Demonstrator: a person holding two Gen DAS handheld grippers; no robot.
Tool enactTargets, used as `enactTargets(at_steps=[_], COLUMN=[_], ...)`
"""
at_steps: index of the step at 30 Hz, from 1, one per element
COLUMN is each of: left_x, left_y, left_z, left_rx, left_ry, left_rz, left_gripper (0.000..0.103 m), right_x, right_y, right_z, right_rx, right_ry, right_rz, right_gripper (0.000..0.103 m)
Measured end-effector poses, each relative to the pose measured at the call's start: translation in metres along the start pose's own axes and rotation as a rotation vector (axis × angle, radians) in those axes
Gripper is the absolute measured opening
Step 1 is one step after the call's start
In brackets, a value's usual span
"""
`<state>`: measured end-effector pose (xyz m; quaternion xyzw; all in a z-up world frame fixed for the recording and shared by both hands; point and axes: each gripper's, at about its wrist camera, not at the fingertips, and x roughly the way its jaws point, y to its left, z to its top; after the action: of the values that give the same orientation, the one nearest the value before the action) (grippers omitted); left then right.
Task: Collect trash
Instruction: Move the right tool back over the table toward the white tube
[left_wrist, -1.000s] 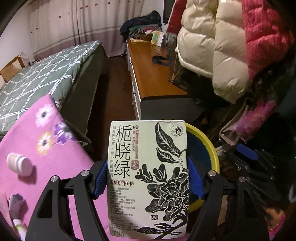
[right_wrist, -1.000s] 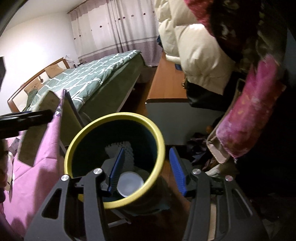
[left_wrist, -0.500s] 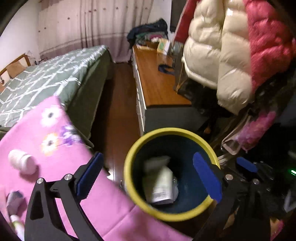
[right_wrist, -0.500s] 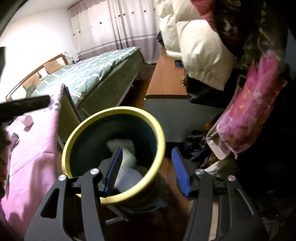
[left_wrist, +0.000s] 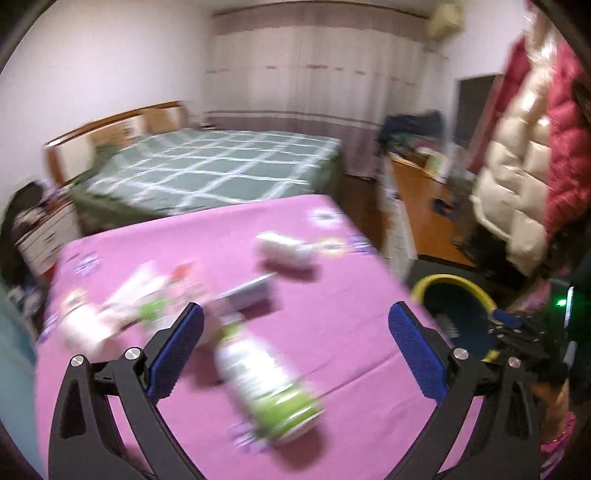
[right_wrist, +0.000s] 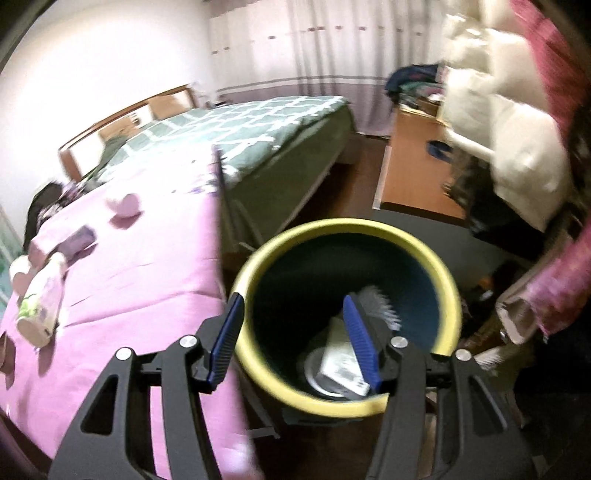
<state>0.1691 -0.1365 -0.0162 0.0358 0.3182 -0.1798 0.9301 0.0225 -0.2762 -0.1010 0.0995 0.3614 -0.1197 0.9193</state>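
The yellow-rimmed dark bin (right_wrist: 424, 258) stands beside the pink-clothed table (right_wrist: 147, 277). Inside it lie a printed tea carton (right_wrist: 340, 365) and a white ribbed piece (right_wrist: 376, 302). My right gripper (right_wrist: 291, 301) hovers over the bin's left side, half spread, with nothing pressed between its pads. My left gripper (left_wrist: 295, 310) is over the table (left_wrist: 332, 295), its jaws still opening wide and gripping nothing. A blurred green-and-white bottle (left_wrist: 266, 384) lies on the cloth below and between its fingers. Beyond it lie a white jar (left_wrist: 280, 247), a small grey box (left_wrist: 247, 295) and pale packets (left_wrist: 122, 306). The bin (left_wrist: 454, 280) shows at the table's right.
A bed with a green checked cover (left_wrist: 221, 166) stands behind the table. A wooden cabinet (left_wrist: 424, 206) runs along the right, with puffy coats (left_wrist: 517, 166) hanging over it. A person's hand (left_wrist: 554, 417) shows at the lower right.
The left gripper let the tea carton drop into the bin, opened wide and swung left over the table. The right gripper shifted left across the bin's mouth.
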Motion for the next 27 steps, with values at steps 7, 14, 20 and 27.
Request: enactTargets(at_steps=[7,14,20,27], left_x=[-0.053,-0.079,-0.071,-0.064], left_y=[0.089,0.134,0.139,0.136], left_z=[-0.041,-0.065,-0.071,-0.071], left_rx=[-0.132,-0.207,-0.221,-0.221], left_ry=[-0.028,-0.051,-0.038,-0.031], left_rz=[0.180,0.256,0.244,0.230], left_gripper=[0.098,0.098,0.098,0.098], right_x=[0.012,0.016,0.022,0.059], right_y=[0.085,0.163,0.180,0.212], right_z=[0.008,0.007,-0.006,0.036], right_rx=[-0.136,-0.283,-0.369,-0.386], right_ry=[0.020,0.059,0.096,0.080], right_rz=[0.132,0.261,0.262,0.305], right_gripper=[0.054,0.054,0.054,0.054])
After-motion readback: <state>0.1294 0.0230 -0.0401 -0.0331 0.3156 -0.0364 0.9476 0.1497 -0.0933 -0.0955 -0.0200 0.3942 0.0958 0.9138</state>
